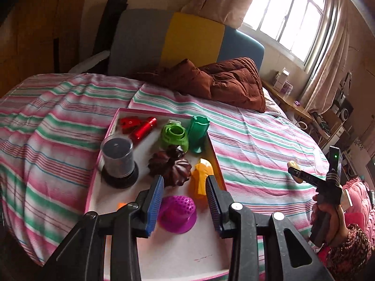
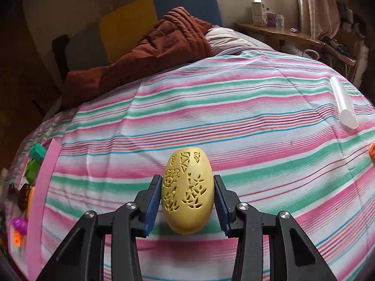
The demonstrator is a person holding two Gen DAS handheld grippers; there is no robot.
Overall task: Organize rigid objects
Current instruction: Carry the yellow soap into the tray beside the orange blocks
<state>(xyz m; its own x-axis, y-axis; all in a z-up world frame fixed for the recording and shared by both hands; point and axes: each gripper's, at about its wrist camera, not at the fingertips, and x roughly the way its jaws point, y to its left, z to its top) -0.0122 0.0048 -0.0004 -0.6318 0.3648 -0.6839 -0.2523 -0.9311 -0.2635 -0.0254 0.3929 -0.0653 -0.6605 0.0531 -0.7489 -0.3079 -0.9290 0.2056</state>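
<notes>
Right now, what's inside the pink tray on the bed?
The pink tray holds a purple dome, orange piece, brown molds, green ring, green cup, red pieces and a clear tub. The left gripper hides the near floor.

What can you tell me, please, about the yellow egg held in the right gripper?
The yellow egg is smooth and matte, probably plastic or resin, with cut-out patterns of triangles, a flower and leaves over its face. It stands upright, narrow end up, clamped at its sides between the fingers of the right gripper, above the striped bedspread. Whether its base touches the cloth is unclear.
</notes>
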